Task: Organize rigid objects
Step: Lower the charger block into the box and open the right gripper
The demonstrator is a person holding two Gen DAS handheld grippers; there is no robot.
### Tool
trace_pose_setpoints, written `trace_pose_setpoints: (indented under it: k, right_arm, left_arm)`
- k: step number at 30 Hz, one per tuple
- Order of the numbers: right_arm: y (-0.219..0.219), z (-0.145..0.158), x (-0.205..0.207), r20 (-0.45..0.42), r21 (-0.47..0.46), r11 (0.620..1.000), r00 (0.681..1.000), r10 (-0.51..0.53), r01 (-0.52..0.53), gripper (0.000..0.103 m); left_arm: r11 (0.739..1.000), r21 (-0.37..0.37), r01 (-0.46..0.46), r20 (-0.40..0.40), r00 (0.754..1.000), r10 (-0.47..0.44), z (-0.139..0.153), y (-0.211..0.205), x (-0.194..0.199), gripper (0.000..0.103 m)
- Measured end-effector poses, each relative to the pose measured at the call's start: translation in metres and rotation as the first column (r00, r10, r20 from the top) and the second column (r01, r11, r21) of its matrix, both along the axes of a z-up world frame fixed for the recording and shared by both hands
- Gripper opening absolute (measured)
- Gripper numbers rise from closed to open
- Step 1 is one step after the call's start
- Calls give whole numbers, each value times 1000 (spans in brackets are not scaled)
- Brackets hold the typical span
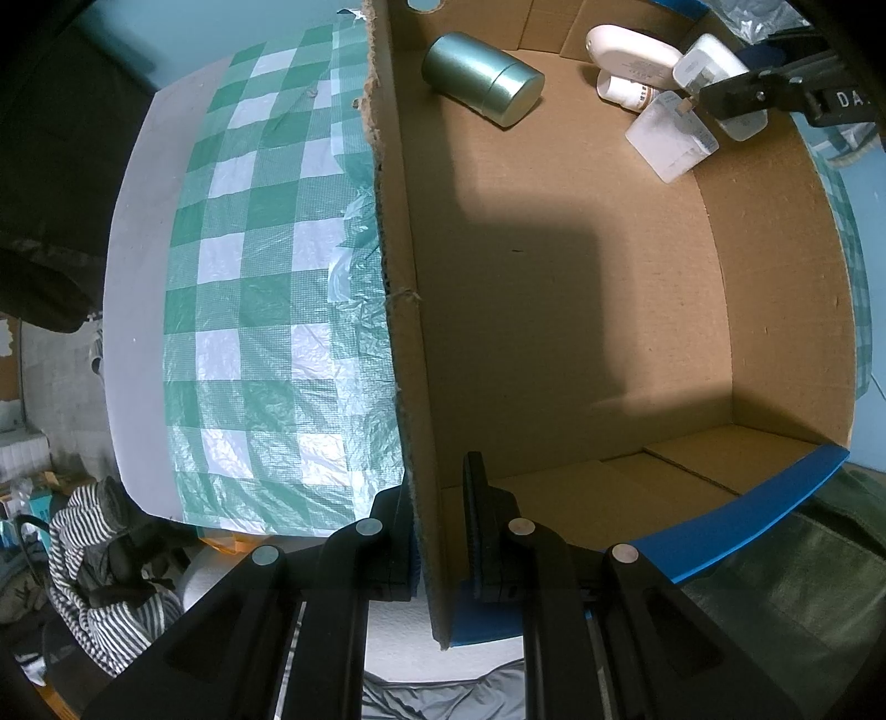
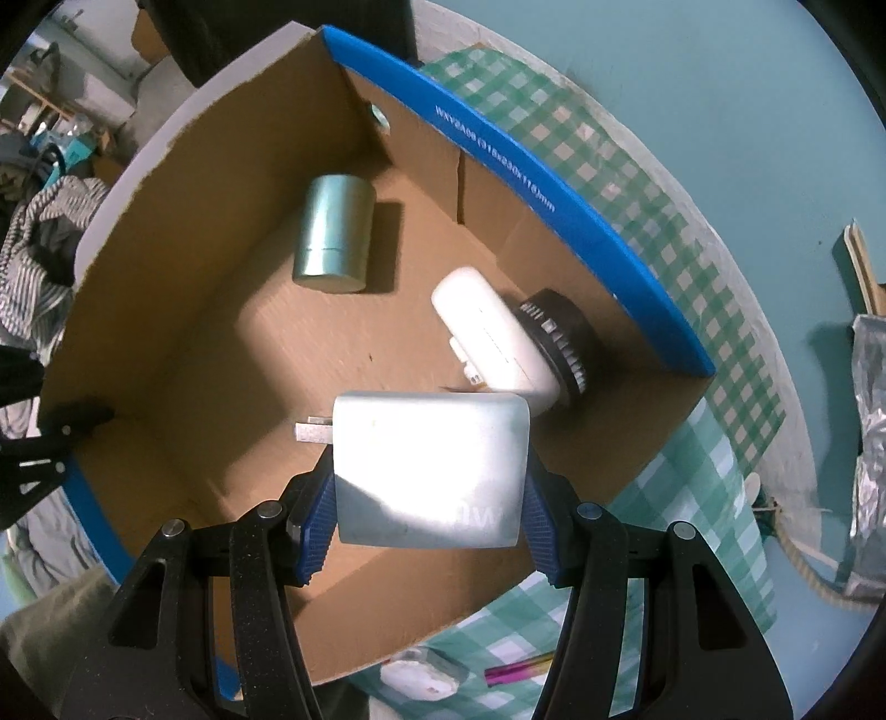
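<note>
My left gripper [image 1: 437, 531] is shut on the near wall of the open cardboard box [image 1: 410, 343]. My right gripper [image 2: 426, 498] is shut on a white plug-in charger [image 2: 432, 471] and holds it above the box floor [image 2: 232, 387]; the charger also shows in the left wrist view [image 1: 714, 66]. Inside the box lie a green metal tin [image 2: 335, 232], a white bottle [image 2: 493, 332] and a black round object [image 2: 559, 332]. In the left wrist view the tin [image 1: 482, 77] and the white bottle [image 1: 631, 50] lie at the far end, with a clear plastic case [image 1: 670, 138] nearby.
The box stands on a green-and-white checked cloth [image 1: 249, 288] over a grey table. A small white object [image 2: 421, 675] and a pink stick [image 2: 515, 670] lie on the cloth beside the box. Striped clothing [image 1: 105, 565] lies below the table edge.
</note>
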State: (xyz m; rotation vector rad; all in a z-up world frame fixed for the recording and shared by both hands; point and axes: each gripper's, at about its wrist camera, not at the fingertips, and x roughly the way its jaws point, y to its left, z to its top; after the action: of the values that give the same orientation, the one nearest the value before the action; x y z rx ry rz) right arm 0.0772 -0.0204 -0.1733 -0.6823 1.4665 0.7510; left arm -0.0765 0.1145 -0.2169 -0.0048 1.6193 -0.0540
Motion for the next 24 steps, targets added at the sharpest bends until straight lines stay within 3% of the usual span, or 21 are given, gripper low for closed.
trace_pose_setpoints:
  k: [9,24]
  right_arm:
    - [-4,7,-3,4,20,1000,1000,-4,4,62]
    - [-34,51,-7,67,58,997,996,-55,51,62]
  left_arm:
    - [1000,0,0,-5,1000,0,-2,-3,2,13]
    - [1000,-3,1,-2,1000,-1,0,-2,-1,13]
